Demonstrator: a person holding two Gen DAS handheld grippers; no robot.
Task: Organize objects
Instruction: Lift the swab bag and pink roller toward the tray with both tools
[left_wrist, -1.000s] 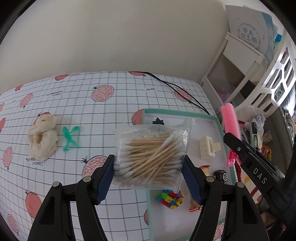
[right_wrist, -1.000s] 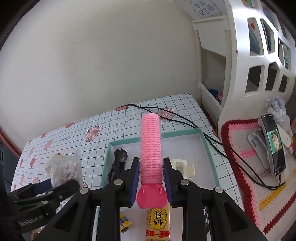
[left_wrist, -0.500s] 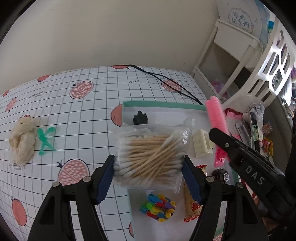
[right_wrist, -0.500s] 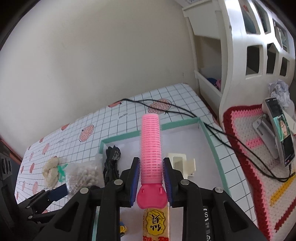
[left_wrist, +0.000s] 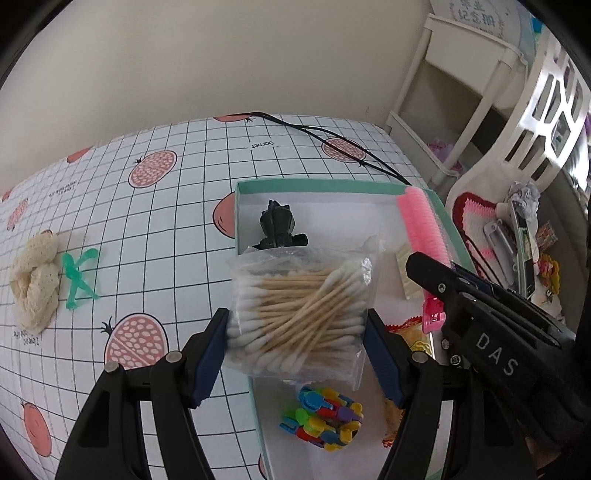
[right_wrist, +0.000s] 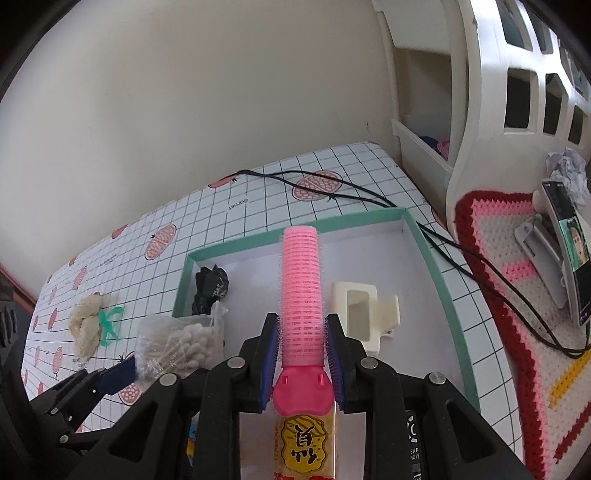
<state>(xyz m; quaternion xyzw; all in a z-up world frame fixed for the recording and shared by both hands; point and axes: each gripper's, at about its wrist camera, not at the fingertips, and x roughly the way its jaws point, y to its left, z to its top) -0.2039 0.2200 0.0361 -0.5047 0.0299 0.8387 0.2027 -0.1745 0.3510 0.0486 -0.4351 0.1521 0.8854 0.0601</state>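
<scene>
My left gripper (left_wrist: 297, 325) is shut on a clear bag of cotton swabs (left_wrist: 299, 314), held over the left edge of the green-rimmed white tray (left_wrist: 317, 184). My right gripper (right_wrist: 301, 343) is shut on a pink hair roller (right_wrist: 300, 284), above the tray's (right_wrist: 424, 243) middle. In the left wrist view the pink hair roller (left_wrist: 423, 229) and the right gripper's black body sit at the right. The bag of cotton swabs (right_wrist: 181, 343) shows at the lower left of the right wrist view. In the tray lie a black clip (left_wrist: 277, 225), a cream claw clip (right_wrist: 364, 310), colourful small clips (left_wrist: 321, 417) and a snack packet (right_wrist: 306, 443).
On the pomegranate-print tablecloth lie a cream scrunchie (left_wrist: 35, 280) and a green clip (left_wrist: 77, 277), left of the tray. A black cable (left_wrist: 332, 147) runs behind the tray. A white shelf unit (right_wrist: 498, 110), a crocheted mat (right_wrist: 517, 295) and a phone on a stand (right_wrist: 569, 254) are at the right.
Both grippers have moved right and forward over the tray with their loads still held. The scrunchie and green clip have slid toward the left of the view.
</scene>
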